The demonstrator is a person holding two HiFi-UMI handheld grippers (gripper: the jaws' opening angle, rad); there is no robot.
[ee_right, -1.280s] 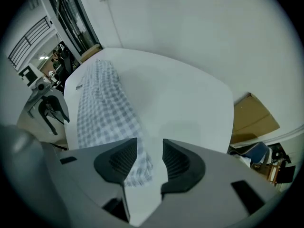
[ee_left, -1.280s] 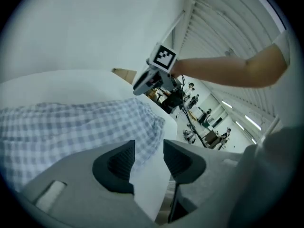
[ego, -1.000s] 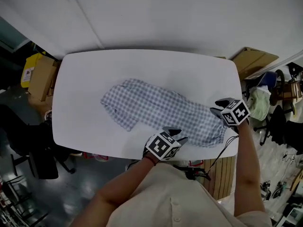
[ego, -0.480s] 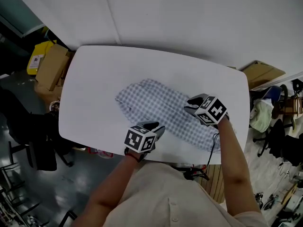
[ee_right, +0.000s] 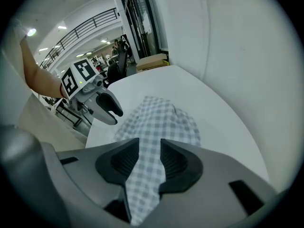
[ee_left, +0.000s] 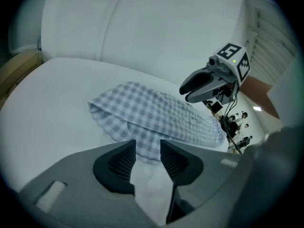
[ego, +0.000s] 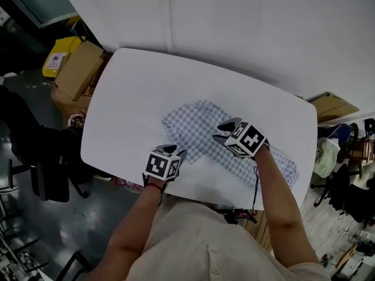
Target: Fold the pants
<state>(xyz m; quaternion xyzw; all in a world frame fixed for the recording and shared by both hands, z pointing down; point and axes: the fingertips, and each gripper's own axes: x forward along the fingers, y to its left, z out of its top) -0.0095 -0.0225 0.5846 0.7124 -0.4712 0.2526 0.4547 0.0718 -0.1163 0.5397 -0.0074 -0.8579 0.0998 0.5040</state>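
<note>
Blue-and-white checked pants (ego: pixel 199 127) lie flat on the white table (ego: pixel 135 98), running from the middle toward the right. My left gripper (ego: pixel 174 151) hovers at their near edge, toward the left end. Its jaws have just been opening and nothing is between them; in the left gripper view (ee_left: pixel 148 148) only bare table and the pants' hem (ee_left: pixel 152 113) show through the gap. My right gripper (ego: pixel 222 132) hangs over the middle of the pants. Its jaws have just been opening too; checked cloth (ee_right: pixel 161 118) shows beyond the gap (ee_right: pixel 149 148), unpinched.
Cardboard boxes (ego: pixel 79 69) and a yellow container (ego: pixel 55 60) stand off the table's left end, with a dark chair (ego: pixel 47 174) below them. Another cardboard box (ego: pixel 334 107) lies past the right end. A white wall (ego: pixel 234 22) runs behind the table.
Both grippers have travelled left along the pants, from the right end to the middle and left part. The pants lie as before.
</note>
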